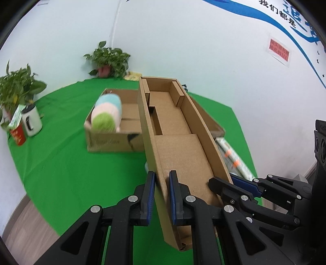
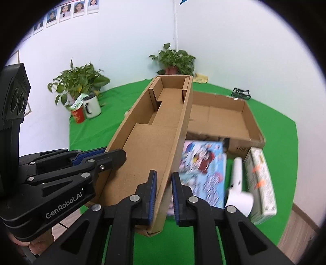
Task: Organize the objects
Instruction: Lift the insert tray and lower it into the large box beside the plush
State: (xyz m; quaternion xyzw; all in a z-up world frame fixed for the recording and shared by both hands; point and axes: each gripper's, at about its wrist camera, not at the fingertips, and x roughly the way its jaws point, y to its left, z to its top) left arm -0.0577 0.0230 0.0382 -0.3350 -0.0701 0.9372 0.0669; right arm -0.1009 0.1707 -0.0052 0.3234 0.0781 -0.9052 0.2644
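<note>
A long narrow cardboard tray (image 1: 179, 142) is held lifted above the green tablecloth (image 1: 61, 163), gripped by both tongs at its near end. The left gripper (image 1: 162, 195) is clamped narrow on the tray's left side wall, one blue-padded finger inside and one outside. The right gripper (image 2: 164, 195) is clamped the same way on the tray's right side wall. "GenRobot.AI" is read in white on the left gripper's body in the right wrist view.

Ahead of the left gripper, a wide open carton (image 1: 114, 140) is seen with a pastel striped plush (image 1: 107, 117) inside; faint print on its front is too blurred to read. Right of the right gripper, a colourful cartoon box (image 2: 203, 171), a white hair dryer (image 2: 238, 183) and a white carton with orange marks (image 2: 260, 183) lie on the cloth, text unreadable. Far left, a white mug (image 2: 91, 106) and red cup (image 2: 78, 115) stand beside a potted plant (image 2: 77, 81). Blue Chinese lettering "我们都是" (image 1: 277, 10) and a red notice (image 1: 279, 51) are seen on the wall.
</note>
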